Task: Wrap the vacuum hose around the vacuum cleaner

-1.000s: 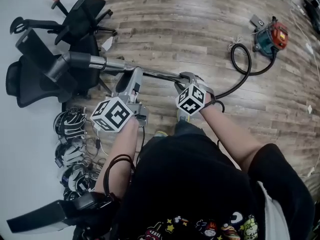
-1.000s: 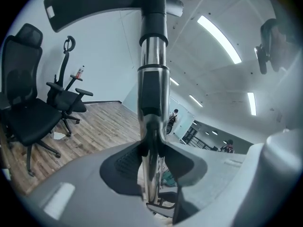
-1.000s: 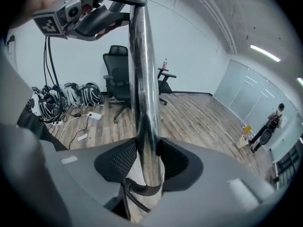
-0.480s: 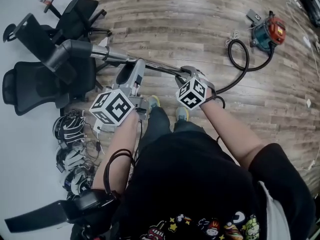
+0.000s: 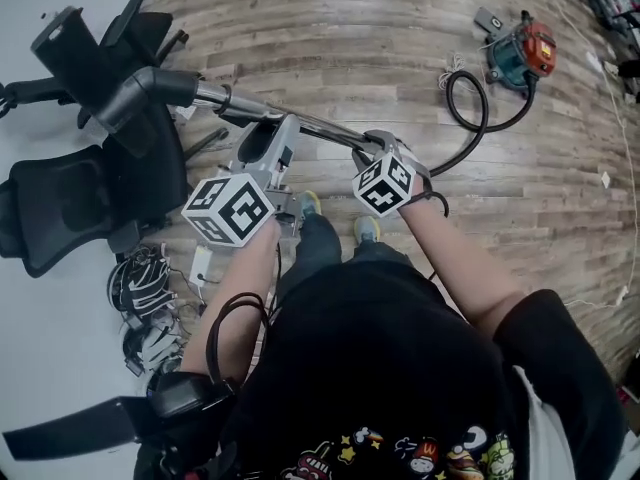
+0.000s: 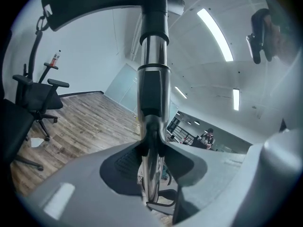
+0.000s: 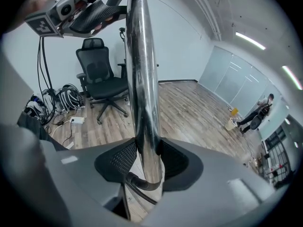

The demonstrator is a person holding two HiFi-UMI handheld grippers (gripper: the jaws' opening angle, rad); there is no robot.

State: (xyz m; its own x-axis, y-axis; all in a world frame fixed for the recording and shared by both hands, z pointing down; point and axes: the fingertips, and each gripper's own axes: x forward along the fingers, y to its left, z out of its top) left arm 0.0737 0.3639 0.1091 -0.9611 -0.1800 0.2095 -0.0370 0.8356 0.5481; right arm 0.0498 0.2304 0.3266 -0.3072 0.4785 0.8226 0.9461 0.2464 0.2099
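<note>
Wooden floor below: left claw and right claw each clamp the chrome wand; black hose curls loose.

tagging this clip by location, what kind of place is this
Probably an open office or lab: black office chairs, a wood-plank floor, and glass partition walls under ceiling strip lights.

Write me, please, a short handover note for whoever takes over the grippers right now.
Left gripper: shut on the metal wand. Right gripper: shut on the same wand, nearer the hose.
The hose lies looped on the floor, running to the vacuum cleaner ahead on the right.
Done: wand held up. Left: all the wrapping; no hose is round the vacuum cleaner yet.
</note>
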